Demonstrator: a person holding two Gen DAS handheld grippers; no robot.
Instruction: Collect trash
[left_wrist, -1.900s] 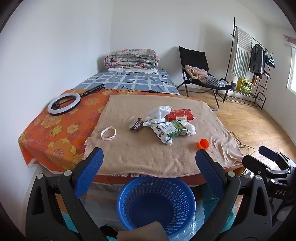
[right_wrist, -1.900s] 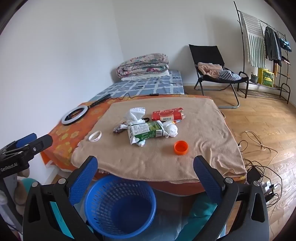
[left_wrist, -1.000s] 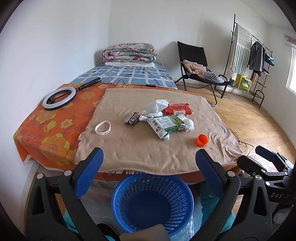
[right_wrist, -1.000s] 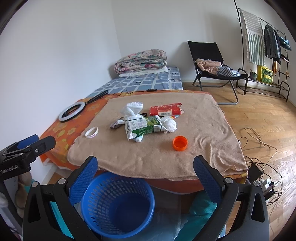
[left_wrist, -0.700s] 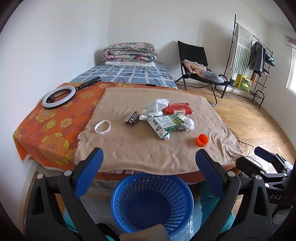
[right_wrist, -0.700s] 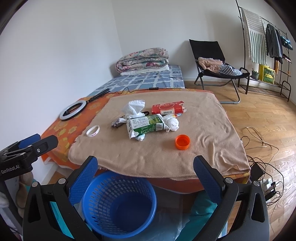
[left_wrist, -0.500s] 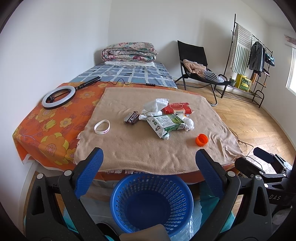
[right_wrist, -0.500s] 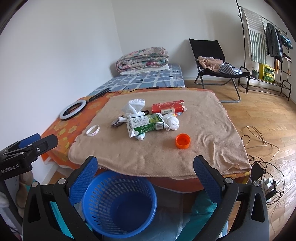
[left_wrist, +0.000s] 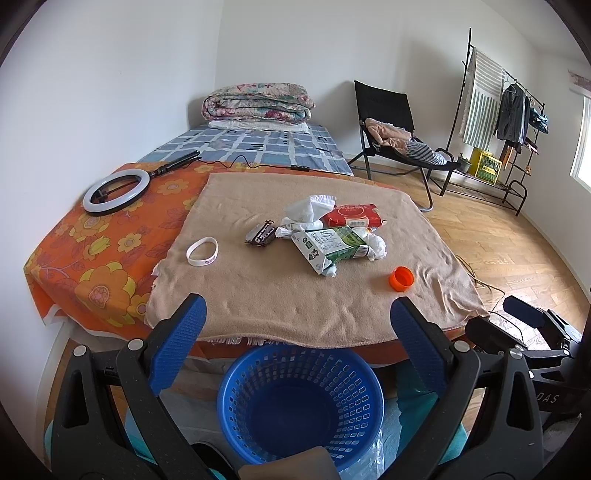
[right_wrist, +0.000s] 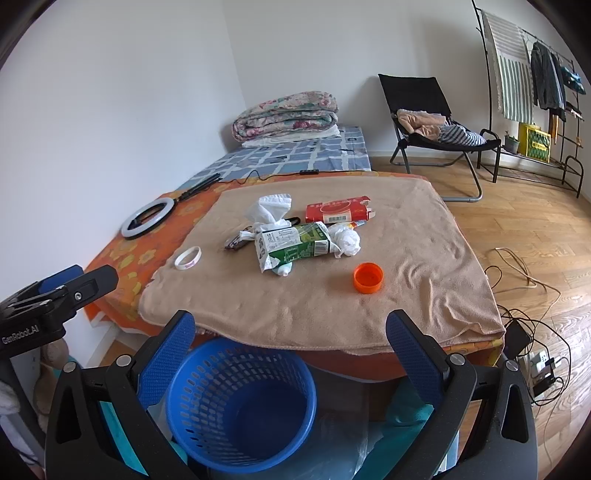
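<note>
Both of my grippers hang at the near edge of the bed, jaws spread wide and holding nothing. Between and below the left gripper's (left_wrist: 295, 321) fingers sits the blue basket (left_wrist: 300, 406); for the right gripper (right_wrist: 290, 334) the basket (right_wrist: 240, 402) lies under the left finger. Ahead of both jaws, on the tan towel (left_wrist: 258, 295), the trash lies clustered: a green carton (left_wrist: 328, 245), a red pack (left_wrist: 352, 216) behind it, crumpled tissues (left_wrist: 310, 208), a dark wrapper (left_wrist: 261, 234). An orange cap (right_wrist: 367, 277) lies nearer, toward my right finger, and a white wristband (left_wrist: 202, 251) off to the left. Only the right view shows the cables and power strip (right_wrist: 543, 363) on the floor; each view catches the other gripper at its edge.
</note>
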